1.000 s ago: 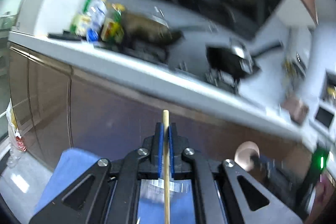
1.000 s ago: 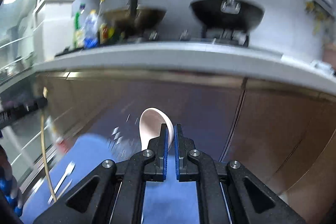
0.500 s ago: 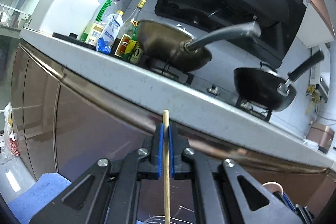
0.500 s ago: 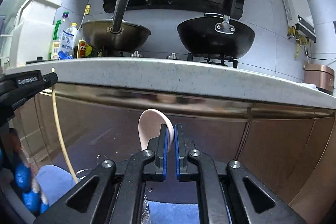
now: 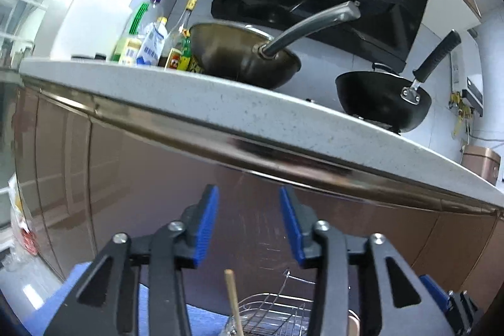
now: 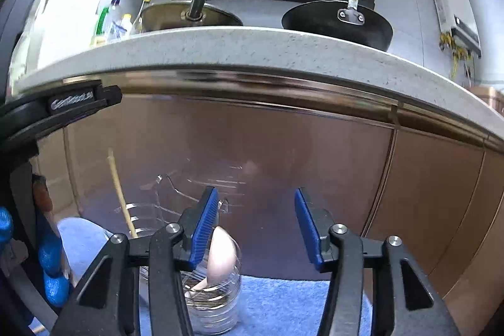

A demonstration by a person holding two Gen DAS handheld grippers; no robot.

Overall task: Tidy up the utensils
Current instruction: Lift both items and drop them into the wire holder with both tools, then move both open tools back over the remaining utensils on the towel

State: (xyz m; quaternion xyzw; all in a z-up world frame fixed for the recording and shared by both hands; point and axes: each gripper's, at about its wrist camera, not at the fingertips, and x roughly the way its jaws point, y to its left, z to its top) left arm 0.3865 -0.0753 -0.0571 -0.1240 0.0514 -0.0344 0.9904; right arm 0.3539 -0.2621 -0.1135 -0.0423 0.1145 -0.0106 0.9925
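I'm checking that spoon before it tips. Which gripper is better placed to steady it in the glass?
Right. The right gripper hangs directly above the pink spoon in the glass, jaws opening. The left gripper is over the chopstick instead.

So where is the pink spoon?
In the right wrist view, the spoon stands in a glass on the blue mat, low and left of centre.
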